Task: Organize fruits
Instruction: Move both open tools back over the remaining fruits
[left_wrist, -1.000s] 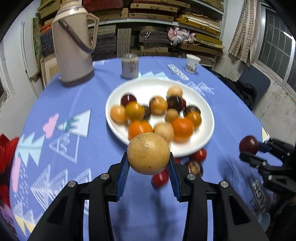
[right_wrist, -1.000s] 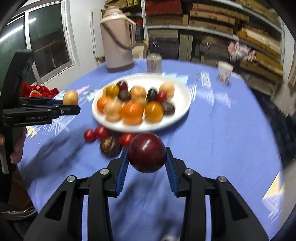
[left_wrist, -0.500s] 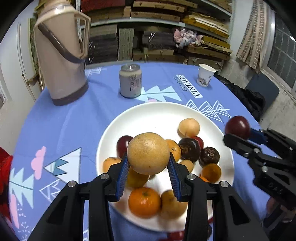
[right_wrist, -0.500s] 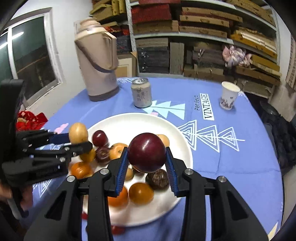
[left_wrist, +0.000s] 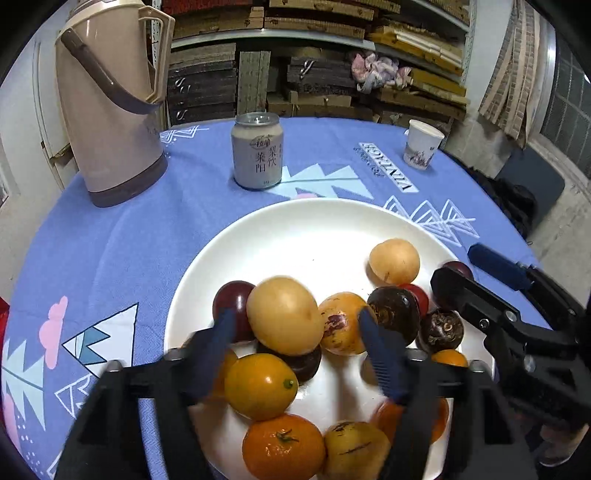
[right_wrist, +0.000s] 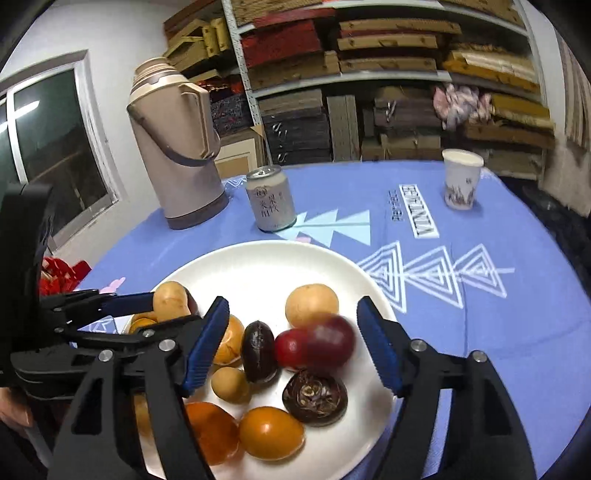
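Nearest, the left gripper (left_wrist: 297, 345) has just spread its ribbed blue jaws off a smooth round yellow fruit (left_wrist: 284, 315) atop the heap on the glossy white plate (left_wrist: 295, 236). Likewise the right gripper (right_wrist: 291, 341), freeing a blurred maroon fruit (right_wrist: 330, 341). Beyond stands a metal can (left_wrist: 257, 150).

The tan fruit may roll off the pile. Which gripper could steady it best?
The left gripper, jaws just opened, straddles the tan fruit; the right gripper, also just opened, is across the plate.
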